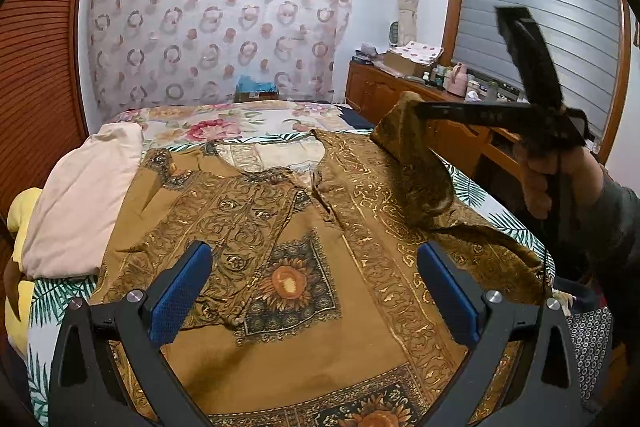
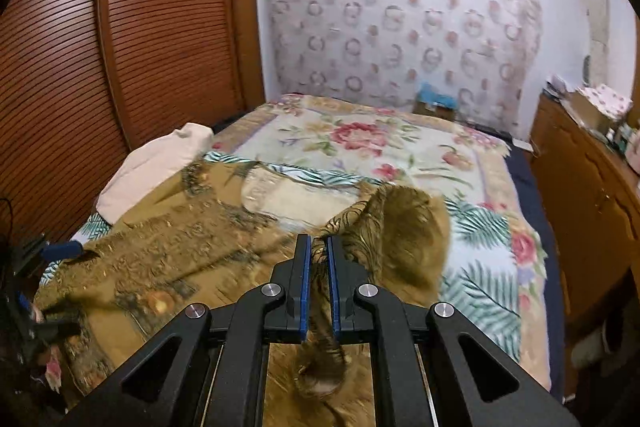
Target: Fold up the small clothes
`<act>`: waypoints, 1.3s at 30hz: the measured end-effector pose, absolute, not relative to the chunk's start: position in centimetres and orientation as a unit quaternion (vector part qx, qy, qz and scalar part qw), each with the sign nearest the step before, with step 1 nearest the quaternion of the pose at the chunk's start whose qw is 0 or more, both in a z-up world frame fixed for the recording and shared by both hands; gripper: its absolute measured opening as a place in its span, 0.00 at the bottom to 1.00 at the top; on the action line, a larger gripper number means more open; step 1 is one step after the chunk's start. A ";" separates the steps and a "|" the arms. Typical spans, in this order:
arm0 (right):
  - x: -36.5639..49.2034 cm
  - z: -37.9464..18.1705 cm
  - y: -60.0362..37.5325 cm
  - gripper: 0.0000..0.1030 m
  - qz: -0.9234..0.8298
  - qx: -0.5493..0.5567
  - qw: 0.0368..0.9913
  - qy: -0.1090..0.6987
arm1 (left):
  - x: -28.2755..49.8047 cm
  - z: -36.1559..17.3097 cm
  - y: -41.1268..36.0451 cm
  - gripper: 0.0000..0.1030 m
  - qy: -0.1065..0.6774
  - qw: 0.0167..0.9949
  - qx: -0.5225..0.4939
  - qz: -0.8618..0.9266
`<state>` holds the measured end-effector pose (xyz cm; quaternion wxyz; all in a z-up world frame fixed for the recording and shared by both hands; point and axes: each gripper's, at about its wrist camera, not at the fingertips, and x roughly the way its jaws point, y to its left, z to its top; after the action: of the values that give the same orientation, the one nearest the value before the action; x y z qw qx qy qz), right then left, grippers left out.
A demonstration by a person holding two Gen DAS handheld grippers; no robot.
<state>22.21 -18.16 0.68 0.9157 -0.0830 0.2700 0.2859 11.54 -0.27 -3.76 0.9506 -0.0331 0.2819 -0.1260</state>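
Observation:
A brown patterned top (image 1: pixel 304 259) with gold scrollwork and sunflower squares lies spread on the bed. My left gripper (image 1: pixel 314 291) hovers just above its middle, blue pads wide apart and nothing between them. My right gripper (image 2: pixel 319 247) is shut on the garment's right sleeve (image 2: pixel 400 223), which bunches between the blue pads and hangs lifted off the bed. In the left wrist view that gripper (image 1: pixel 416 107) shows at the right, held in a hand (image 1: pixel 540 183), with the sleeve (image 1: pixel 412 155) pulled up into a peak. The left sleeve lies folded in across the chest.
A folded pale pink cloth (image 1: pixel 80 203) rests at the bed's left edge over something yellow (image 1: pixel 20 211). A floral bedspread (image 2: pixel 360 143) covers the far half. A slatted wooden wardrobe (image 2: pixel 120 27) stands left, a cluttered wooden dresser (image 1: pixel 400 83) right.

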 end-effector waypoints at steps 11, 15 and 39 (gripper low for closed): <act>26.2 0.1 -17.0 0.41 0.260 -0.066 0.920 0.287 | 11.7 -4.4 0.4 0.99 0.290 0.948 -0.038 -0.123; 25.3 -1.1 -17.4 0.41 0.256 -0.072 0.917 0.297 | 11.8 -4.9 0.6 0.99 0.295 0.947 -0.039 -0.121; 24.3 -8.8 -13.8 0.35 0.273 -0.144 0.882 0.356 | 12.1 -6.1 1.7 0.99 0.310 0.943 -0.056 -0.109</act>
<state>24.31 -13.79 -8.84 0.8823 -0.1437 0.3558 0.2727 12.14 1.66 -6.13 0.9429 -0.0560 0.3099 -0.1088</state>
